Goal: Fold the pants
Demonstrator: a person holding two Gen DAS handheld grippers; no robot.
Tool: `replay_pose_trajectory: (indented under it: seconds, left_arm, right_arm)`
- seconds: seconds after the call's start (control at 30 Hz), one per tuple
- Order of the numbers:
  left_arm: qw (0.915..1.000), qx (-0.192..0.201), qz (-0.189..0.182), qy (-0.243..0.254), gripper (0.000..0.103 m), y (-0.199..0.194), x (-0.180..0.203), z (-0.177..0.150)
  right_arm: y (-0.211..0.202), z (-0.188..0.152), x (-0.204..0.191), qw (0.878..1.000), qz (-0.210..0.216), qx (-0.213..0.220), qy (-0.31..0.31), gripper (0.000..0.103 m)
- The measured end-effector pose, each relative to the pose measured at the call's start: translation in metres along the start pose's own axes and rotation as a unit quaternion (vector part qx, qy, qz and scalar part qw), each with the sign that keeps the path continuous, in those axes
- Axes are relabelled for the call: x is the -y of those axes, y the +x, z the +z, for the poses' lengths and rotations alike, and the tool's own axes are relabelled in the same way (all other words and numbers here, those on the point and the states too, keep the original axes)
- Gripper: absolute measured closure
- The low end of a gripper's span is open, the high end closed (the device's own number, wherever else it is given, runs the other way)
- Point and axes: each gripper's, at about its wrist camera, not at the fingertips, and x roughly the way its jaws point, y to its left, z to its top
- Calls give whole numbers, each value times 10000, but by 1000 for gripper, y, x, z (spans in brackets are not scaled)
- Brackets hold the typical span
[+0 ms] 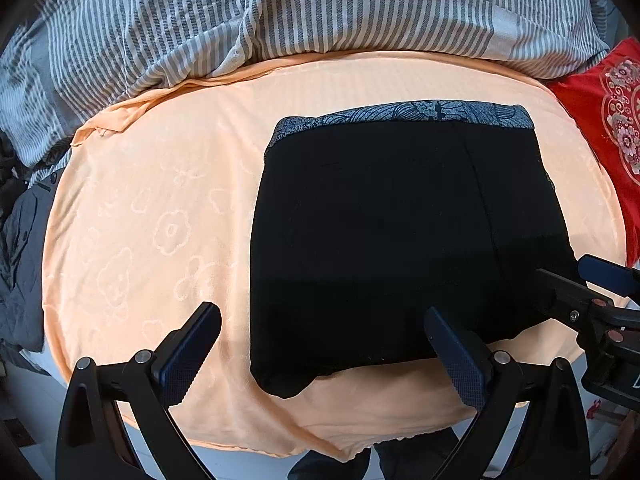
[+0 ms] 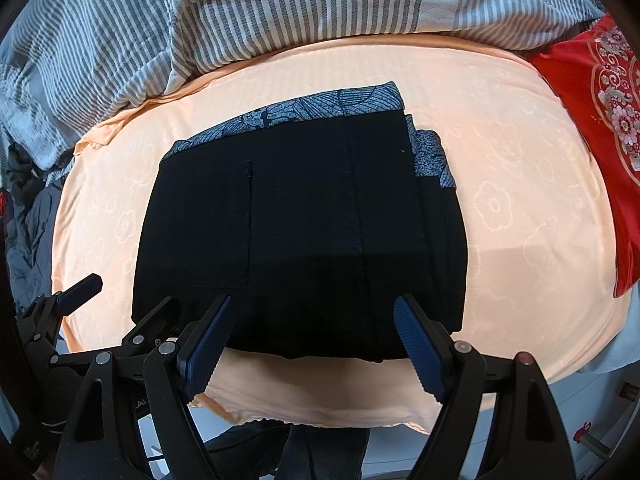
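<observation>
The black pants (image 1: 384, 232) lie folded into a compact rectangle on the peach blanket (image 1: 160, 220), with a blue patterned waistband along the far edge. They also show in the right wrist view (image 2: 296, 232), where patterned layers stick out at the right side. My left gripper (image 1: 324, 344) is open and empty over the near left corner of the pants. My right gripper (image 2: 312, 344) is open and empty over their near edge. Each gripper shows in the other's view: the right gripper (image 1: 592, 280) and the left gripper (image 2: 120, 296).
A grey striped duvet (image 1: 280, 12) is bunched along the far side of the bed. A red embroidered cushion (image 1: 608, 128) lies at the right. Dark grey clothing (image 1: 20, 248) hangs off the left edge. The bed's near edge and the floor are just below the grippers.
</observation>
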Motion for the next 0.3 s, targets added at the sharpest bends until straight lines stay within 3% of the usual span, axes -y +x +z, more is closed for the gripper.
replay_pose_trajectory:
  seconds: [0.3]
  left_arm:
    - [9996, 150, 93, 222, 1, 0, 2, 1]
  right_arm:
    - [3, 3, 1, 10000, -20, -50, -10, 19]
